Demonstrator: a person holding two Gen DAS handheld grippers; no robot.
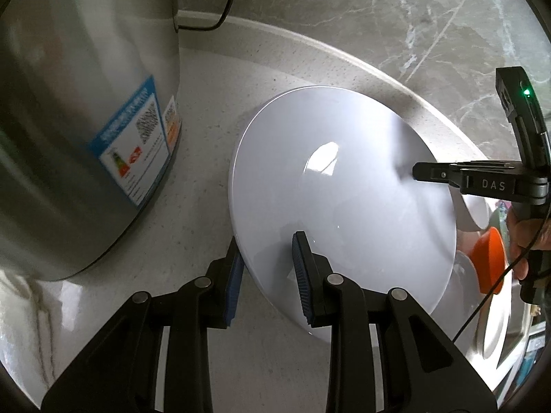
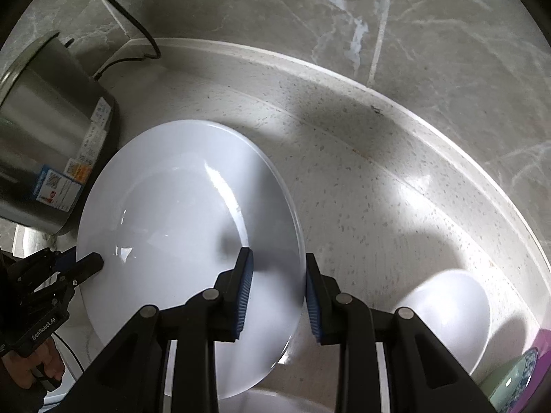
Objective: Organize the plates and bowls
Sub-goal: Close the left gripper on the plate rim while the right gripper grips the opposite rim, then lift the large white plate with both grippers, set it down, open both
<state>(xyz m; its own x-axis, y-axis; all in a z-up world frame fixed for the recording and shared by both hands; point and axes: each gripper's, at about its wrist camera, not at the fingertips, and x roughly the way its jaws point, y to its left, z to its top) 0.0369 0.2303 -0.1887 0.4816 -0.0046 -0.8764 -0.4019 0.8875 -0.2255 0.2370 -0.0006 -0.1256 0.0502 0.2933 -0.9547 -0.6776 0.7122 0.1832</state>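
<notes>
A large white plate lies on the speckled counter; it also shows in the right wrist view. My left gripper is open, its jaws straddling the plate's near-left rim without pinching it. My right gripper is open too, straddling the plate's right rim. From the left wrist view the right gripper reaches over the plate from the right. A white bowl sits right of the plate. An orange bowl peeks out behind the plate's right edge.
A steel pot with a blue label stands close to the plate's left, also in the right wrist view. A black cable runs along the marble back wall. Another white dish and a green patterned bowl lie at the right.
</notes>
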